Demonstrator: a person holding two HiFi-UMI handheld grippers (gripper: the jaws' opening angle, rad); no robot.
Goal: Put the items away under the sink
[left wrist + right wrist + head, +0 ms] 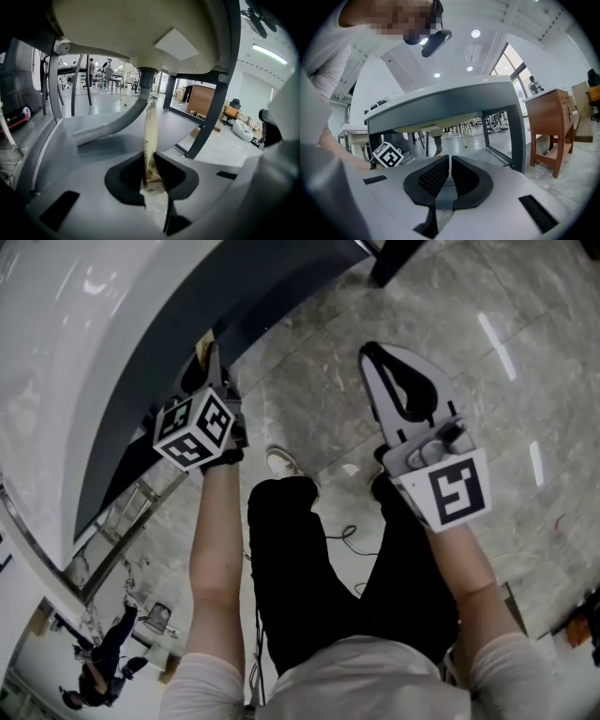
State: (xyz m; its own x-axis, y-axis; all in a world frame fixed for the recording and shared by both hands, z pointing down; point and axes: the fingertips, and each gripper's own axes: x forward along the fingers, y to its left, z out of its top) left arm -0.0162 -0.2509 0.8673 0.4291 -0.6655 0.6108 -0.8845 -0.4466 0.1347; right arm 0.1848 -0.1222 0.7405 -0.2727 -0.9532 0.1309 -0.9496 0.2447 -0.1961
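Closest to us, the left hand-held gripper [152, 161] has its jaws pinched on a packet [150, 136], and we can see it plainly: thin, tan, edge-on to the lens, standing upright out of the black pads. We cannot read the print on the part nearest us. Above the packet, filling the top of the left gripper view, is the pale underside of the sink [140, 33]. A grey pipe [117, 123] drops from its drain and curves off to the lower left, passing just behind the packet's top. Below that lies a grey shelf [79, 154], at the left and centre of the frame. So the packet is held in the space under the sink, above the shelf, not set down.

Over to the right hand-held gripper [450, 161]: jaws brought together, only a thin slit between the ribbed pads, nothing in them. It looks almost level at the sink from outside, with the left one's marker cube at the lower left of its view.

From the head view, the left one is tucked in at the sink's dark edge, upper left, and the right hangs over the marbled floor [309, 381], centre right, well apart from it.
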